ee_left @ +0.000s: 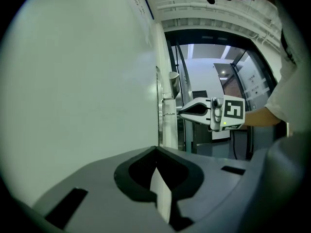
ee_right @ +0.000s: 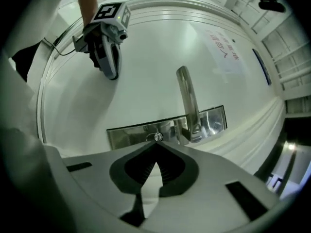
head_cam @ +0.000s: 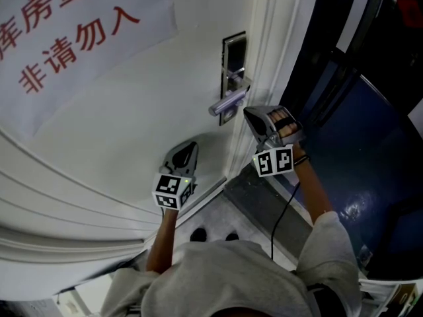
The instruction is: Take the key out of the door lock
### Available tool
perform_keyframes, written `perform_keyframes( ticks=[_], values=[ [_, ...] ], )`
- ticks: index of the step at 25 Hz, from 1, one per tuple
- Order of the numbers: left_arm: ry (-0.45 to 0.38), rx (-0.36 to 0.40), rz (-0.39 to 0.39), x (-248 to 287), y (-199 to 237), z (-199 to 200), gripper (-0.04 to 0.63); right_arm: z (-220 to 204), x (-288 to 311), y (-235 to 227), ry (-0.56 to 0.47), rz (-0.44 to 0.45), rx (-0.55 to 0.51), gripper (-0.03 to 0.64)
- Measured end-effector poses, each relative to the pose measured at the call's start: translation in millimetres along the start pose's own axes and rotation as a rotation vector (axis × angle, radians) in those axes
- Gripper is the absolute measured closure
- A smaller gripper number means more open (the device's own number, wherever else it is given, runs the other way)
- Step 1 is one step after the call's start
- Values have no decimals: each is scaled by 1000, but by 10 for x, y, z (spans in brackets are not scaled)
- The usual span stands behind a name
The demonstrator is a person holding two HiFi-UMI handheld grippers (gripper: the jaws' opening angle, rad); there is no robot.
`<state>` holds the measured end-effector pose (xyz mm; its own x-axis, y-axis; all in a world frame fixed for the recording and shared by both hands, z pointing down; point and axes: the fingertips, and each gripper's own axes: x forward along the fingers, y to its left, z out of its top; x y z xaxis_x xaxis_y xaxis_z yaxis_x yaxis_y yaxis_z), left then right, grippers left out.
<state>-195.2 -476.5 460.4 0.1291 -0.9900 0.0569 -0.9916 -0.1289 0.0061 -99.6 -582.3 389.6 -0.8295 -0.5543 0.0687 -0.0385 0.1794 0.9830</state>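
Door (head_cam: pixel 132 111): white, with a paper sign (head_cam: pixel 79 38) in red characters at the upper left of the head view.
Lock plate (ee_right: pixel 131 135): shiny metal strip on the door near its edge, and the lever handle (ee_right: pixel 187 101) sticks out from it.
Key (ee_right: pixel 156 137): small metal head seated in the lock plate, just beside the base of the handle.
Right gripper (ee_right: pixel 156 144): jaws pressed together, tips meeting right at the key. I cannot tell whether they touch it. Nothing shows between the pads.
Left gripper (ee_left: pixel 156 149): jaws pressed together and holding nothing. It is held close to the door face, below and left of the handle in the head view, well apart from the lock plate.
Arms: both forearms reach up from grey sleeves (head_cam: pixel 225 276).
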Motion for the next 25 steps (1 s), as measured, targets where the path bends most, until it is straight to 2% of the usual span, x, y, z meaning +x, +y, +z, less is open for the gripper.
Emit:
perform_keyframes(
  ticks=[4,7,8,9,10,11,19,25],
  values=[
    [5,-5,-4,3,-32,-16,578,-20,15,20,-5,3,-102,594],
    [9,-11,-7,2,-50,-24,578,-41,33,45,-10,8,-141,590],
    [8,-13,-8,-1,-54,-28,578,-49,43,63,-10,20,-140,575],
    [7,-15,-9,-3,-58,-30,578,-58,57,86,-9,37,-135,491],
    [6,-16,-10,-3,-61,-32,578,-70,75,107,-7,54,-130,441],
    [5,-15,-10,0,-66,-32,578,-81,94,119,-4,64,-129,434],
    [9,2,-21,18,-113,-34,578,-56,214,116,-4,29,-168,435],
    [18,-1,-14,7,-95,-56,578,-17,334,75,-13,9,-167,476]
  ],
)
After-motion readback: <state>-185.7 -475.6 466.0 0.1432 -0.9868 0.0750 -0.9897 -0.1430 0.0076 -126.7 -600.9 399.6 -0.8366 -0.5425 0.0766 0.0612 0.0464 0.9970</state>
